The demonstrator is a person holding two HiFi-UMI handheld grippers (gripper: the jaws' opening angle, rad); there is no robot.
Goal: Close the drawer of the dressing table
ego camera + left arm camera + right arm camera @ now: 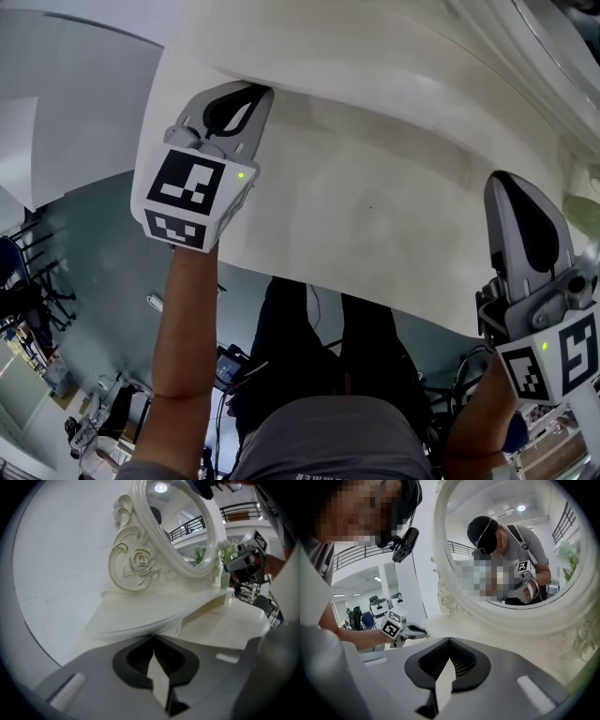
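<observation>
Your left tongs [153, 639] are clenched on nothing. The tips are pressed together and aimed at the drawer [177, 627], whose cream front sits beneath the raised tier [140, 613] that carries the oval mirror [180, 522]. Contact between tips and drawer front cannot be confirmed. Your right tongs [449, 644] are likewise clenched and empty. They hang over the right part of the counter [375, 216], well apart from the left tongs.

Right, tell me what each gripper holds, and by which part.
Nothing is held. The left gripper and the right gripper both have their jaws together, empty, at the dressing table.
</observation>
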